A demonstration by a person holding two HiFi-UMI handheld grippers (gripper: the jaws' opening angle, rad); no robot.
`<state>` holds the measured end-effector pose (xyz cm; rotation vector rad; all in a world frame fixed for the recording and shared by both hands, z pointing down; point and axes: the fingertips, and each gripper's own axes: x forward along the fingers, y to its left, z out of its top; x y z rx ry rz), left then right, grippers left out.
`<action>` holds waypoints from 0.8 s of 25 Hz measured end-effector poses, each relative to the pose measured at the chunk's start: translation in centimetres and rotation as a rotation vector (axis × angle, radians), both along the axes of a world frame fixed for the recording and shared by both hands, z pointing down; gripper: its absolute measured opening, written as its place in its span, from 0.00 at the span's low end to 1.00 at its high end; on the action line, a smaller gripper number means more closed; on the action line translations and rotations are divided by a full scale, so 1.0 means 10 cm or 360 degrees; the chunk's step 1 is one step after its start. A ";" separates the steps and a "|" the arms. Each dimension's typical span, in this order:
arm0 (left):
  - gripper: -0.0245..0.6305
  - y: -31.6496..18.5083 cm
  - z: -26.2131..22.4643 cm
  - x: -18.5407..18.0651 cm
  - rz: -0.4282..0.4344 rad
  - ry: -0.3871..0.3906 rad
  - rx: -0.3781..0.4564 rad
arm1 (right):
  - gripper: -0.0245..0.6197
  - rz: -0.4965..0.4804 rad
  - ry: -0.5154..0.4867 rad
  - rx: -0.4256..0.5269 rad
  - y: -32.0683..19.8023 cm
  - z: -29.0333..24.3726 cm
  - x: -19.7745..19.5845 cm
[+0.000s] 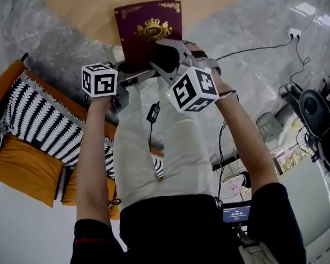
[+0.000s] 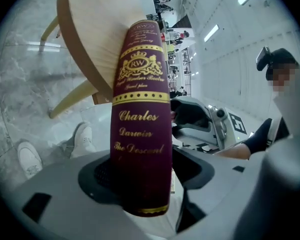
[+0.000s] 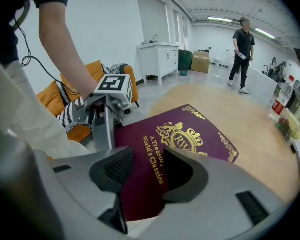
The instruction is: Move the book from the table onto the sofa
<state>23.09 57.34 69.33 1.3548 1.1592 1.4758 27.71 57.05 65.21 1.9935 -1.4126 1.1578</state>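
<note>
Maroon book [image 1: 148, 29], its near end hidden behind your fingers; whether its far end touches the table [image 1: 88, 4] is unclear. Gold crest and lettering mark cover and spine. Your left gripper [image 2: 140, 176] clamps it, spine between the fingers; your right gripper [image 3: 147, 171] holds nothing, fingers apart over the cover.

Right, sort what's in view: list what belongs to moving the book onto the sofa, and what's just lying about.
Job: maroon Darwin book, held by the left gripper; right gripper, open over its cover; wooden table; orange sofa.
Lying about: striped throw, white cabinet, cardboard box, bottle, wall socket.
</note>
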 end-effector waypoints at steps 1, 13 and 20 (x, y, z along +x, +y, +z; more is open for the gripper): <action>0.50 0.02 -0.01 -0.01 0.0004 -0.0009 -0.0011 | 0.33 0.0000 0.0000 0.0002 0.00 -0.01 0.00; 0.49 0.18 0.02 -0.02 0.0015 -0.0059 -0.0064 | 0.33 0.0038 -0.0023 0.0014 0.03 -0.01 0.02; 0.45 0.19 0.00 0.02 -0.0040 -0.0012 -0.0121 | 0.32 0.0039 -0.0029 0.0031 0.03 0.00 0.03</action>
